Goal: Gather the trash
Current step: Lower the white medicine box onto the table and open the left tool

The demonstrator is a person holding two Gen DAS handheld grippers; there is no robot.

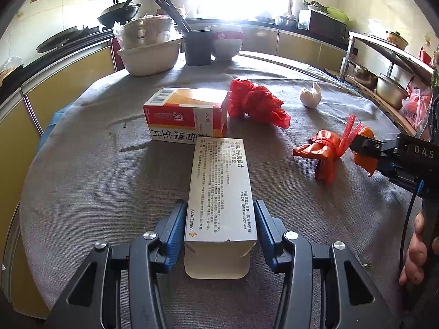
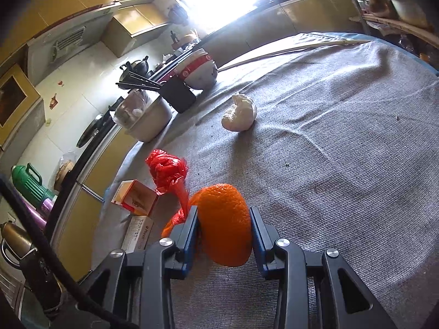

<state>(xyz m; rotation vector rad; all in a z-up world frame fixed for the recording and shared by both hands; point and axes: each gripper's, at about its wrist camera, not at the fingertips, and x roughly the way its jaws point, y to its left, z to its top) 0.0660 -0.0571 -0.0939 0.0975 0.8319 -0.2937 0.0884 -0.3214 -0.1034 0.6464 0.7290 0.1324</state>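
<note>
The left gripper brackets the white carton; pad contact is unclear. The right gripper clamps the orange peel, whose lower edge is hidden.

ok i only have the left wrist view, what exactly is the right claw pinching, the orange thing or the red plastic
observer: the right claw is shut on the orange peel, with a pad on each side of it
operator: and the red plastic
observer: the red strip runs along the outside of one finger, not between the pads
operator: anything on that red and orange box i can't see from here
observer: the red and orange box looks open at the end that faces the right claw
</note>
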